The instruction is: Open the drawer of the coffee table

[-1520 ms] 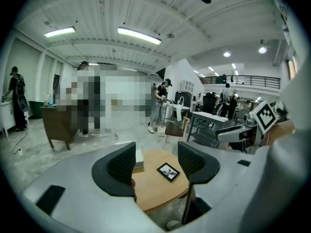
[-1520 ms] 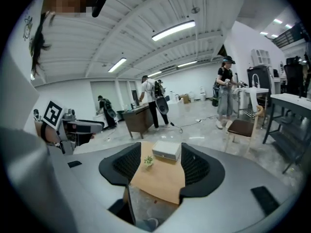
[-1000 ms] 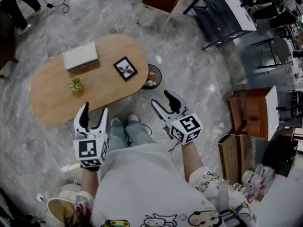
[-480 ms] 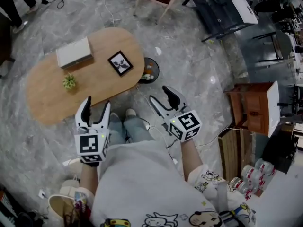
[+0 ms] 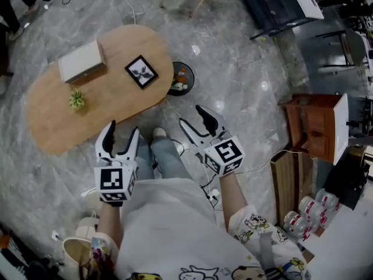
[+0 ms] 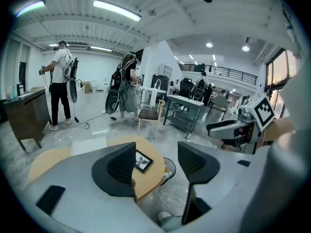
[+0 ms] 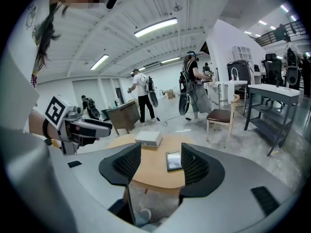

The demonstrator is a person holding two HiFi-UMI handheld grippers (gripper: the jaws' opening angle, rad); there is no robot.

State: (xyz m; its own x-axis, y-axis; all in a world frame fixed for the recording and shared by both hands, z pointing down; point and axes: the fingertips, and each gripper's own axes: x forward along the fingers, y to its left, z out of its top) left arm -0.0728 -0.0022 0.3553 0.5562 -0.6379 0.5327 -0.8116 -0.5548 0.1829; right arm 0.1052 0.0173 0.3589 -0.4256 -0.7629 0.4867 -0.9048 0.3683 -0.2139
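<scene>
Since a second ago the oval wooden coffee table (image 5: 111, 107) has drifted toward the head view's upper left; both grippers keep their station over the person's legs (image 5: 172, 159). The table stands on the marble floor (image 5: 233, 69) just ahead of the person; its drawer cannot be made out. Left gripper (image 5: 123, 128): jaws wide apart, nothing between them, near the table's close edge, not touching. Right gripper (image 5: 191, 115): jaws likewise apart, empty, off the table's right end. On the tabletop: white box (image 5: 81, 61); framed picture (image 5: 141, 72); small green plant (image 5: 76, 99).
</scene>
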